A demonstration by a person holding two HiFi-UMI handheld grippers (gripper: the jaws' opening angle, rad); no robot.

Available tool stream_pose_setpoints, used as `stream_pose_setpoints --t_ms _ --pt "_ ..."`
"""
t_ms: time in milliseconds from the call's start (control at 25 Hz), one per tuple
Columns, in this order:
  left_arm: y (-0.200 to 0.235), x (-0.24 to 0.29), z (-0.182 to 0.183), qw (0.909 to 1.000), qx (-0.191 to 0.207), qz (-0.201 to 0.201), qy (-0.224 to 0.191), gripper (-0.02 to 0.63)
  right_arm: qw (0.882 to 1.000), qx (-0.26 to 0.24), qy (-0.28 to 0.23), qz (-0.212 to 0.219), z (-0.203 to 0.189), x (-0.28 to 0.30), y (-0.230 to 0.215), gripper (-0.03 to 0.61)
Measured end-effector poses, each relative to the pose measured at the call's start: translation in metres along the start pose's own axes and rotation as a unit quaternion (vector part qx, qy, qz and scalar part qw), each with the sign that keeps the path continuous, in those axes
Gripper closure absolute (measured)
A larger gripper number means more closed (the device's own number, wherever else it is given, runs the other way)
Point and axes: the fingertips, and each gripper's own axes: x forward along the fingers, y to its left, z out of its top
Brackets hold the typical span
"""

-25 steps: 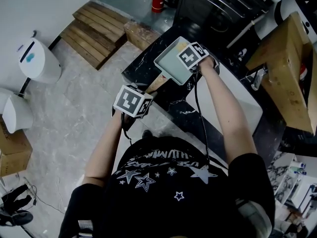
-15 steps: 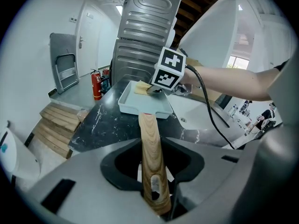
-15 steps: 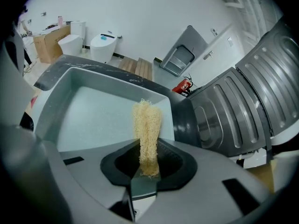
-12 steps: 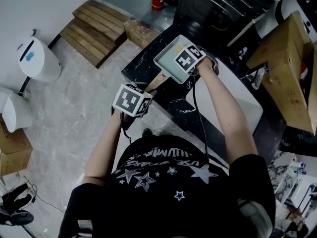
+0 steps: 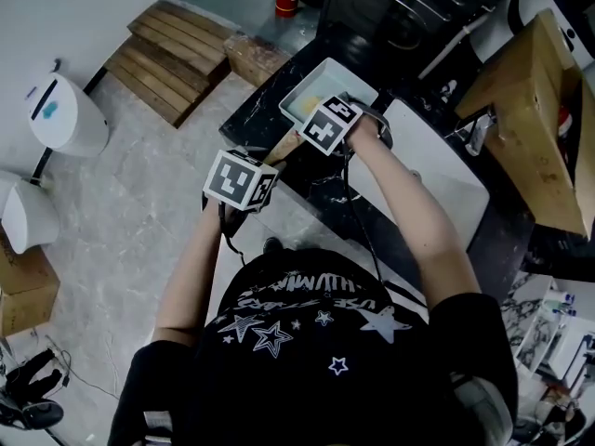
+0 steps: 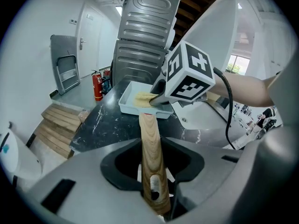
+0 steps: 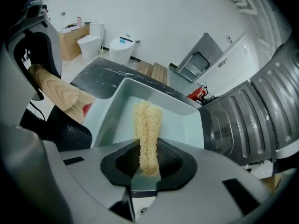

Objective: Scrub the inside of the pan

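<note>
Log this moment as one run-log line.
left gripper: shut on wooden handle | right gripper: shut on loofah scrubber | scrubber: reaching into pan | pan: over dark counter

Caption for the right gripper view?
Right gripper holds a loofah scrubber inside the pale pan, its wooden handle at frame left.

Smooth matt pale grey rectangular pan [image 7: 182, 120], grained tan wooden handle [image 6: 150, 143], coarse fibrous straw-yellow scrubber [image 7: 147, 125], glossy black white-veined stone countertop [image 6: 100, 125] at left.

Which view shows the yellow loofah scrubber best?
The right gripper view: the pale yellow fibrous loofah scrubber stands unobstructed in the right claw. The left gripper view and head view show only a yellow patch behind that claw.
</note>
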Motion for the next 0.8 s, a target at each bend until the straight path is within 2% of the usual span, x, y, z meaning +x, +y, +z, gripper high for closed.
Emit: stream_pose_setpoints --t_ms 200,400,560,800 --pt "0.001 0.000 0.001 1.0000 0.002 0.004 0.000 0.477 0.999 0.005 -0.013 0.030 0.007 -0.010 0.023 0.499" --pt "0.000 0.001 0.001 1.0000 0.001 0.004 0.000 0.477 0.999 0.009 -0.018 0.033 0.008 -0.012 0.028 0.499" --pt "0.000 0.000 0.000 1.0000 0.002 0.005 0.002 0.477 0.999 0.019 -0.031 0.019 0.005 -0.012 0.015 0.497" --pt "0.000 0.001 -0.001 1.0000 -0.002 0.005 0.002 0.477 0.999 0.034 -0.007 -0.023 -0.013 -0.002 -0.030 0.497"
